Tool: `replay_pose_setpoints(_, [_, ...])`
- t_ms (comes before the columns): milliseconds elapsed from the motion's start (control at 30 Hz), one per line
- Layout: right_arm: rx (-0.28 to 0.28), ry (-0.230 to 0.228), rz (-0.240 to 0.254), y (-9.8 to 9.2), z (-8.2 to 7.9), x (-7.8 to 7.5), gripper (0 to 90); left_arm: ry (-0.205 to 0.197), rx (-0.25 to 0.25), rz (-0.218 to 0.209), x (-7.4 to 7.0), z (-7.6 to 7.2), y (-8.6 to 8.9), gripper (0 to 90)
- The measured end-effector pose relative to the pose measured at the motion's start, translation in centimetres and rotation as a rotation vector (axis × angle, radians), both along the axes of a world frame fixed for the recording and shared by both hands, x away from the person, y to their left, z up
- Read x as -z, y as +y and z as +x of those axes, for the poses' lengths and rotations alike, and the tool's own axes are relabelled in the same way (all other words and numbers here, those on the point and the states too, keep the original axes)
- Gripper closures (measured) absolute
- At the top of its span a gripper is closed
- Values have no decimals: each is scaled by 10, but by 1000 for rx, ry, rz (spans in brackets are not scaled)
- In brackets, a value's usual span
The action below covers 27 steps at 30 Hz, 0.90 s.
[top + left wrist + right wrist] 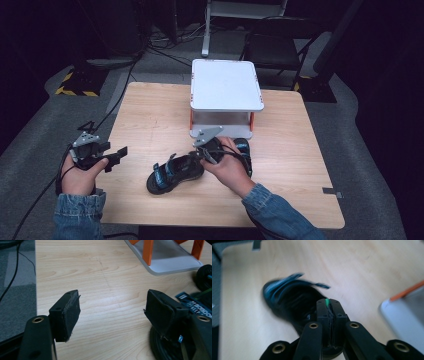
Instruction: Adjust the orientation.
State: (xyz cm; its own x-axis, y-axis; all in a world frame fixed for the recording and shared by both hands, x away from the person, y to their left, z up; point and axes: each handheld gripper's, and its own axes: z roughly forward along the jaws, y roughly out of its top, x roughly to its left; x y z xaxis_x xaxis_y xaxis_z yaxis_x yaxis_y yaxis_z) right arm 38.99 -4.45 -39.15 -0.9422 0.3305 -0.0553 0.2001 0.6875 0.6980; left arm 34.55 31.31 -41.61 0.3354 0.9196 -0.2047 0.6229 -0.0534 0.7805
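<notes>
Right gripper (200,154) clamped on a black-and-blue sandal (172,173); left gripper (117,155) idle with jaws apart.

High view: sandal lies lower centre on the wooden table (150,115), toe toward lower left, heel end at the right gripper. A green strap bit shows between the closed jaws in the right gripper view. Second sandal (243,150) sits behind the right hand (231,170), just below the white shelf stand (225,85). Left gripper hovers at the table's left edge, nothing between its pads.

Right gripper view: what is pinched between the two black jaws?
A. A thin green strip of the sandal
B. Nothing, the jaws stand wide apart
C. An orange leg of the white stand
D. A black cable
A: in the right gripper view the right gripper is shut, with a thin green strip of the black and blue sandal showing between the pads.
</notes>
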Motion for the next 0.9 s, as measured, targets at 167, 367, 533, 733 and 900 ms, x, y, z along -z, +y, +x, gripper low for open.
replay_pose_setpoints(167, [-32, 76, -38, -18, -23, 5, 882, 4, 14, -1, 0, 4, -5, 284])
replay_pose_setpoints(367, [-102, 171, -72, -18, -43, 16, 878, 9, 26, -3, 2, 10, -9, 284])
replay_pose_setpoints(533, [-73, 76, -87, -15, -38, 6, 708, 8, 26, -4, 1, 10, -8, 284])
replay_pose_setpoints(733, [-120, -115, -178, 11, -23, 8, 450, 13, 26, -2, 3, 9, -8, 284])
replay_pose_setpoints(900, [-163, -117, -241, 31, -10, 27, 462, 12, 24, -4, 3, 7, -6, 284])
